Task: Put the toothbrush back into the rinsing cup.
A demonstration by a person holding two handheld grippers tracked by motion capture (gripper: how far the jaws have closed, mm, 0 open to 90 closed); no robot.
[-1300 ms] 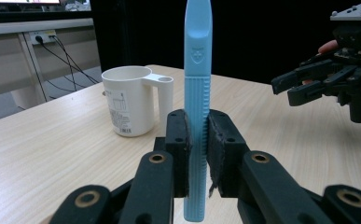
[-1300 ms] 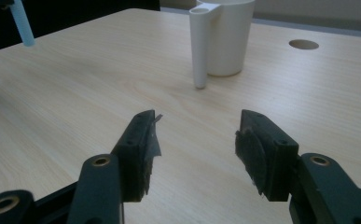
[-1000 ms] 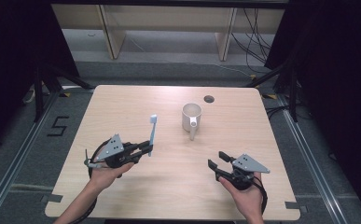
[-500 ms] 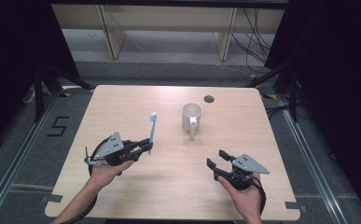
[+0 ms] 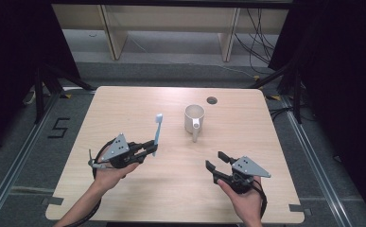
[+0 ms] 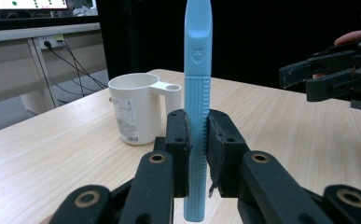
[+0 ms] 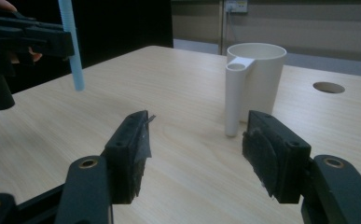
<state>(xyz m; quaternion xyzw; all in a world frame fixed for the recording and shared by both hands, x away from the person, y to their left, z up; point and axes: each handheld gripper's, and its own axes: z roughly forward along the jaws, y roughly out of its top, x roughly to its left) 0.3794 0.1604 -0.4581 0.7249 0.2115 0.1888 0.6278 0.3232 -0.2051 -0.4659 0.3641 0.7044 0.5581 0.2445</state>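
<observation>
On the left of the wooden table point(image 5: 124, 106), the left gripper point(image 5: 147, 147) is clamped tight on a light-blue toothbrush point(image 5: 157, 132), its pads pinching the ribbed handle low down, so that the brush stands upright with the head far above the jaws. In the left gripper view the handle point(image 6: 197, 116) runs straight up between the two black pads, and a short stub of it hangs below them. The brush is carried clear of the tabletop, near and to the left of the cup.

At the middle of the table, toward the far side, stands a white cup point(image 5: 194, 118) with a tubular side holder, open mouth up and empty as far as can be seen. Its handle points toward the near edge. A small round hole point(image 5: 212, 100) in the tabletop lies just beyond it.

On the right, the right gripper point(image 5: 216, 161) has its jaws spread wide with nothing between them; they have just been closing a little. It is aimed at the cup from the near side.

The step in hand looks like carrying the toothbrush to the cup. The next move calls for bringing the brush over the rim, lowering its stub end in, then letting go, perhaps with the right gripper steadying the cup.
</observation>
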